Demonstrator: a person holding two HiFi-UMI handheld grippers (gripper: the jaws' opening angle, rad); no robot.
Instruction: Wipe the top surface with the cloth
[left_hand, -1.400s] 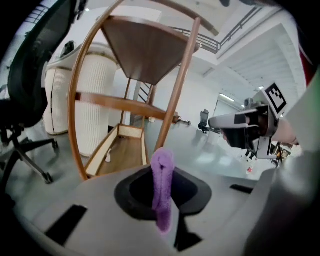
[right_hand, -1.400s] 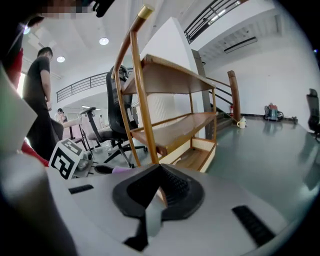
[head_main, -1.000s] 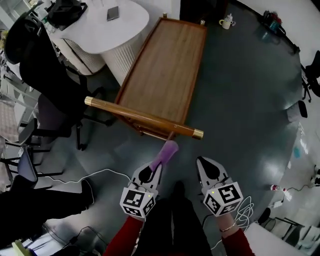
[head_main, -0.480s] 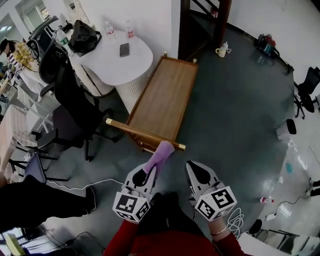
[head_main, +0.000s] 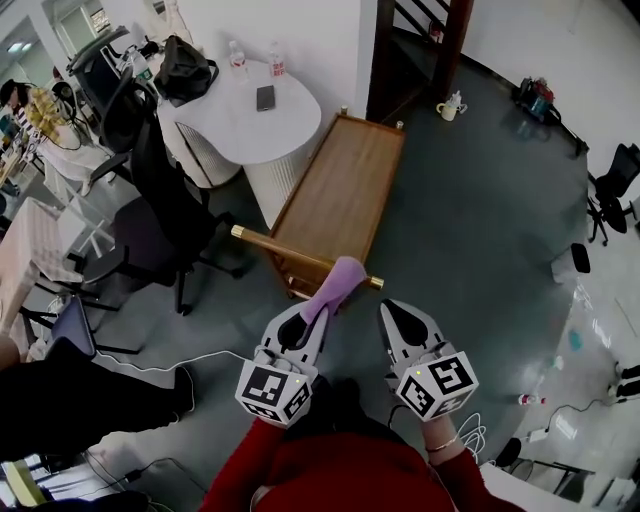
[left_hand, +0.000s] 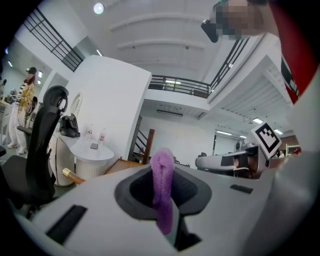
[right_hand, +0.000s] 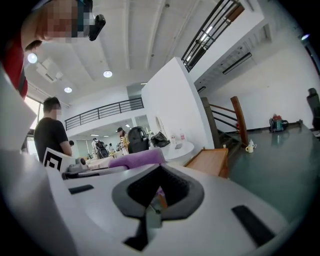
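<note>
A long wooden cart (head_main: 342, 193) with a raised rim and a brass-capped handle bar (head_main: 300, 258) stands on the grey floor ahead of me. Its top surface is bare. My left gripper (head_main: 312, 318) is shut on a purple cloth (head_main: 338, 279), which sticks out past the jaws toward the handle bar without touching the cart. In the left gripper view the cloth (left_hand: 162, 185) stands upright between the jaws. My right gripper (head_main: 390, 312) hangs beside the left one, jaws together with nothing in them (right_hand: 152, 200). The cloth (right_hand: 135, 159) and cart (right_hand: 210, 160) also show in the right gripper view.
A round white table (head_main: 225, 125) with a phone (head_main: 265, 97), bottles and a black bag (head_main: 188, 68) stands left of the cart. A black office chair (head_main: 150, 195) is nearer left. A mug (head_main: 452, 103) sits on the floor beyond the cart. Cables (head_main: 190, 360) lie near my feet.
The cart now looks smaller and farther off than a second ago, with more of the room showing. Both grippers keep their places near my body, the cloth still held.
</note>
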